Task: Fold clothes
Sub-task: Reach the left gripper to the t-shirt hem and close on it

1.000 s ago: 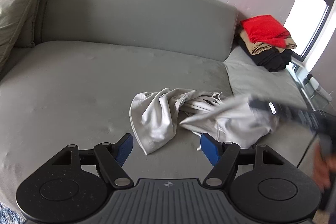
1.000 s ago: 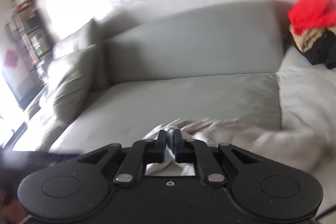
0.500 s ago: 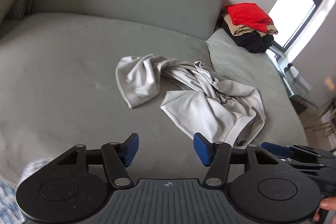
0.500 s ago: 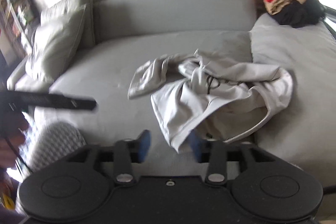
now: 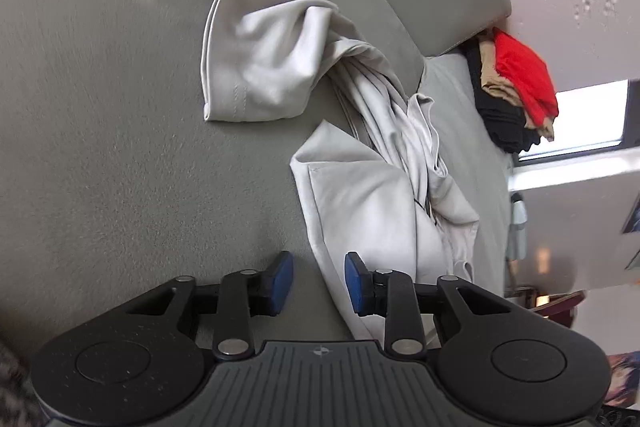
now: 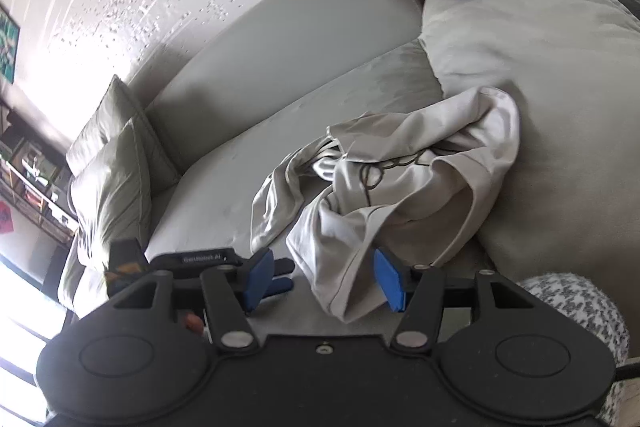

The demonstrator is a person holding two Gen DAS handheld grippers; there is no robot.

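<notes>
Left wrist view first: the left tongs (image 5: 319,282) hang with their blue pads parted to a moderate gap, gripping nothing, poised just above the near edge of the crumpled pale grey garment (image 5: 360,203) that sprawls across the grey fabric sofa (image 5: 100,107). One rounded, hemmed end of the cloth lies flat toward the sofa's back, a twisted rope of fabric runs from it down to a broader flap, and that flap's edge passes right between the blue pads without being pinched. Off at the far end of the sofa sits a stack of folded clothes, red on top of tan and black (image 5: 516,95), well apart from the garment, with a bright window (image 5: 588,115) beside it. Over to the right wrist view: the right tongs (image 6: 326,281) stand wide open and empty, a hanging corner of the same garment (image 6: 400,187) drooping between their pads over the seat's front edge. The left tool shows at lower left there, just beside the cloth. Two grey-green cushions (image 6: 108,183) lean at the sofa's far end, and a black-and-white patterned fabric (image 6: 576,311) shows at lower right.
</notes>
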